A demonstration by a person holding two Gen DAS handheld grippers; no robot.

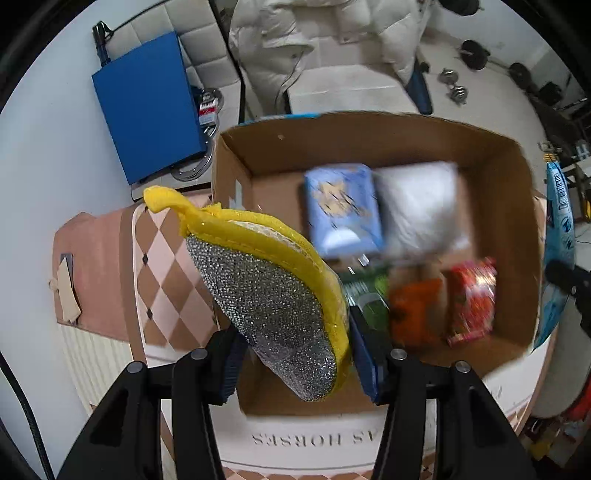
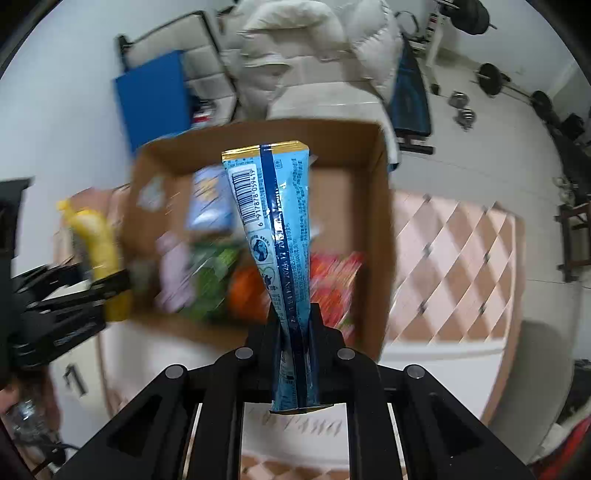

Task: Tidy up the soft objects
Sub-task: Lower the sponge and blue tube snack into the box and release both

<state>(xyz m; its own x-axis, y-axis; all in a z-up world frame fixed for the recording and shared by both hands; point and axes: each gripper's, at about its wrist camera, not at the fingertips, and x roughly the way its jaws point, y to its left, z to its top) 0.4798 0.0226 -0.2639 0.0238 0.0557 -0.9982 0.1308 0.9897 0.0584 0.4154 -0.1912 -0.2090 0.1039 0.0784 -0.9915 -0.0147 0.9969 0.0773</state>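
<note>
My left gripper (image 1: 295, 365) is shut on a yellow-edged silver scrub sponge (image 1: 266, 291) and holds it over the near left corner of an open cardboard box (image 1: 369, 136). My right gripper (image 2: 295, 332) is shut on a light blue snack packet (image 2: 273, 229), held upright over the same box (image 2: 384, 236). In the box lie a blue tissue pack (image 1: 341, 210), a white soft pack (image 1: 421, 210), a green packet (image 1: 369, 299), an orange packet (image 1: 415, 310) and a red packet (image 1: 471, 299). The left gripper with the sponge (image 2: 99, 240) shows at the left of the right wrist view.
The box stands on a table with a pink diamond-pattern cloth (image 2: 454, 258). A blue board (image 1: 147, 107) leans at the back left. A white padded jacket (image 1: 317, 33) lies on a chair behind. Dumbbells (image 1: 454, 85) lie on the floor at the right.
</note>
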